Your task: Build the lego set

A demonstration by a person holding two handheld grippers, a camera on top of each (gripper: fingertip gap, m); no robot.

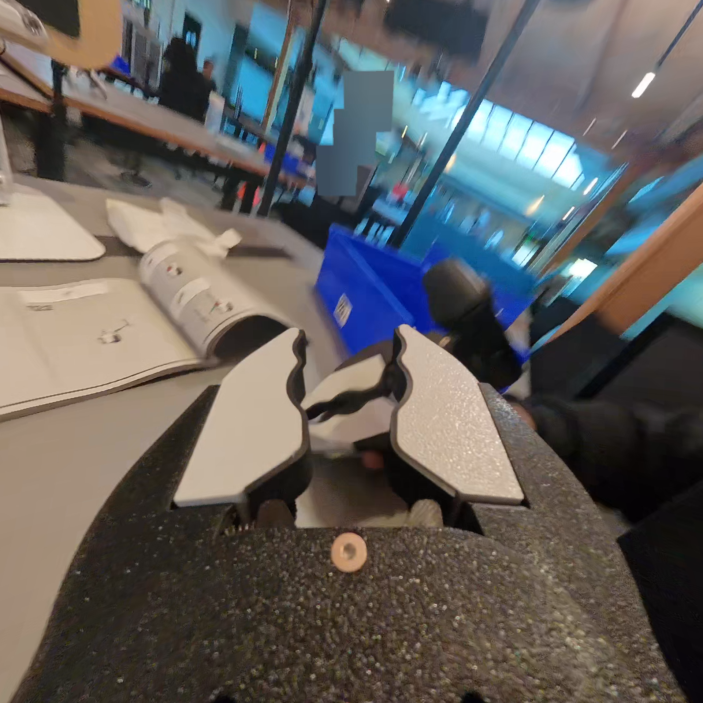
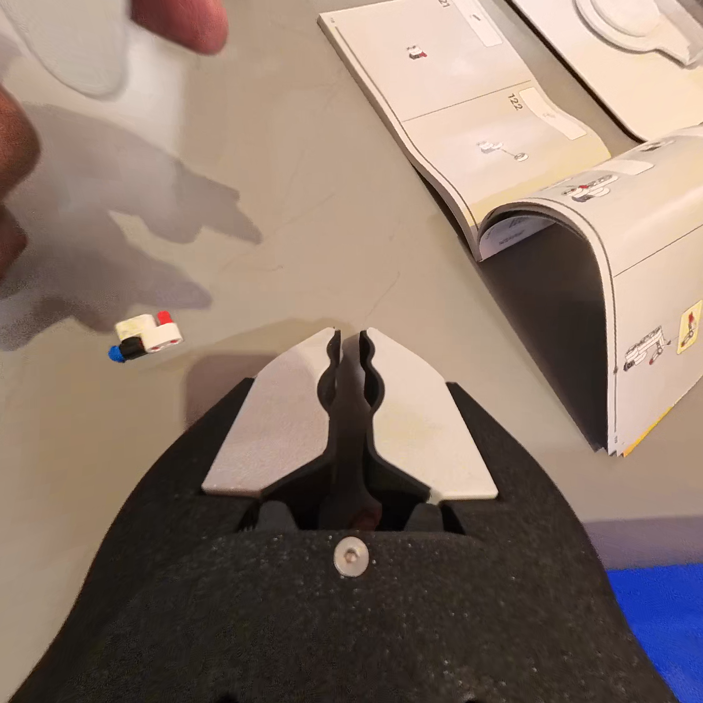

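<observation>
A small brick assembly (image 2: 146, 336) — white blocks with a red stud, a black piece and a blue tip — is seen lying on the grey bench (image 2: 304, 228), left of and near the right tool (image 2: 350, 336) but not touched by it. That tool's jaws are drawn almost together, only a narrow slit being left, and nothing is gripped between them. An open instruction booklet (image 2: 494, 133), one side curled over into an arch, is spread to the right. A blurred hand (image 2: 178, 23) is seen at the upper left. The left tool (image 1: 350, 342) is held well open and bare, with the right tool's fingers seen just beyond its gap. A blue bin (image 1: 365, 289) stands past the bench edge.
</observation>
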